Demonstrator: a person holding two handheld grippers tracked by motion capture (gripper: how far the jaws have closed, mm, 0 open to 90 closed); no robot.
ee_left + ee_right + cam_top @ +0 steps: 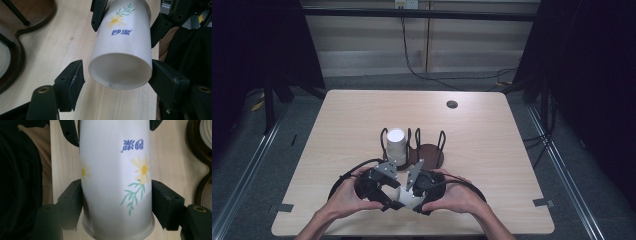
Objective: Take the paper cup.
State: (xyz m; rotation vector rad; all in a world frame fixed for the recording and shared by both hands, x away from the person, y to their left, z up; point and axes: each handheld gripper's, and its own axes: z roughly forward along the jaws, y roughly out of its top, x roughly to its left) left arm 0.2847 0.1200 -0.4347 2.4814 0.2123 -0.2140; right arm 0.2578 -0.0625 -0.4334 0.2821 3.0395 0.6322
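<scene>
A white paper cup (405, 198) printed with a yellow daisy and blue lettering lies sideways in the air between my two grippers, near the table's front edge. My right gripper (116, 195) is shut on the cup (112, 177), its jaws pressing both sides near the rolled rim. My left gripper (117, 75) is open around the other end of the cup (122, 50); its left jaw stands clear of the wall and its right jaw sits close against it. In the high view the left gripper (392, 201) and right gripper (415, 201) face each other.
A dark brown rack base (430, 153) with black wire loops stands just beyond the grippers, with a stack of white cups (395, 144) in its left slot. A round cable hole (452, 104) lies at the far right. The table's front edge runs under the person's wrists.
</scene>
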